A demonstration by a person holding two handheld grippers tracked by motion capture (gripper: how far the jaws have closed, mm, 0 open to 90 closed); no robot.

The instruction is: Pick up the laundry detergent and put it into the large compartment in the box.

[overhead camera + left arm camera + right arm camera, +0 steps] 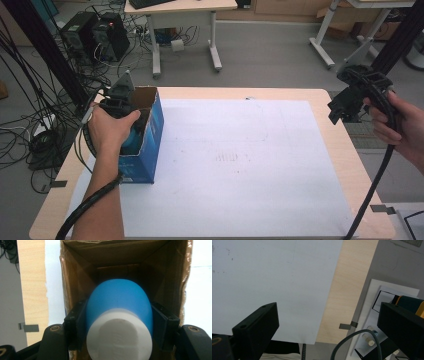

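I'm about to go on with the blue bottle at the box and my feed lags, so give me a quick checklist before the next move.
1. Left gripper shut on the blue bottle: ok.
2. Bottle's white cap on: ok.
3. Bottle inside the open cardboard box: ok.
4. Box steady on the white sheet: cannot tell.
5. Right gripper open, away from the box, over the table edge: ok.

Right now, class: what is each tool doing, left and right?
Left tool: closed on the blue and white bottle, inside the open cardboard box.
Right tool: open, holding nothing, above the table edge.
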